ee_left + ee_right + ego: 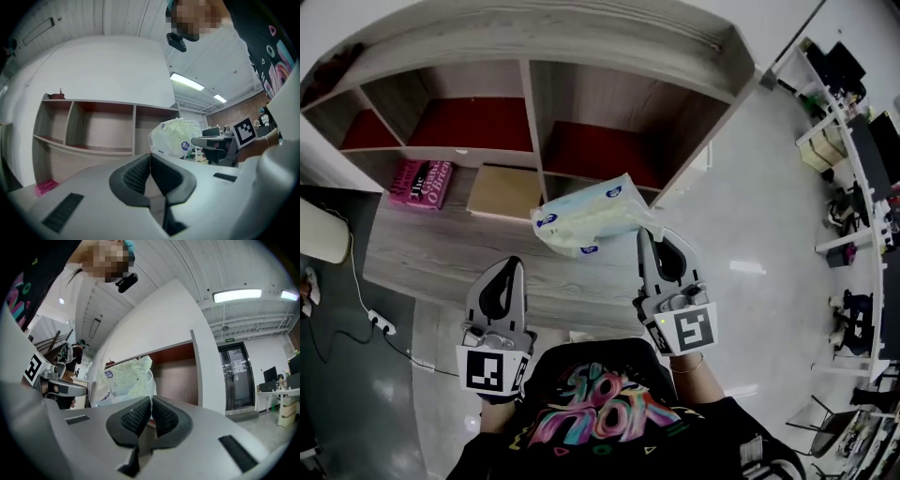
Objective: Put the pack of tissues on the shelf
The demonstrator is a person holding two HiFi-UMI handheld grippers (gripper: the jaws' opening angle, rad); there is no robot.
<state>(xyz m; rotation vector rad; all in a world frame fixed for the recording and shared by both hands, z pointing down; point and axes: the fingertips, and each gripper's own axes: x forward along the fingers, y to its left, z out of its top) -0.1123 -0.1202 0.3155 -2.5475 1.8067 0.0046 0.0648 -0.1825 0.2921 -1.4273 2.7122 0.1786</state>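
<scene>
The pack of tissues [586, 217], pale green and white with blue round labels, hangs in the air in front of the wooden shelf unit [528, 103]. My right gripper [649, 234] is shut on the pack's right end, pinching its plastic wrap. In the right gripper view the pack [125, 380] sits just left of and behind the closed jaws [151, 401]. My left gripper [508, 267] is lower and to the left, shut with nothing in it. In the left gripper view its jaws [150, 157] meet, with the pack [174, 137] beyond them to the right.
The shelf has open compartments with dark red backs. A pink packet [420, 182] and a flat tan box [503, 191] lie on its lower ledge. A power strip [381, 323] and cable lie on the floor at left. Desks and chairs [848, 141] stand at far right.
</scene>
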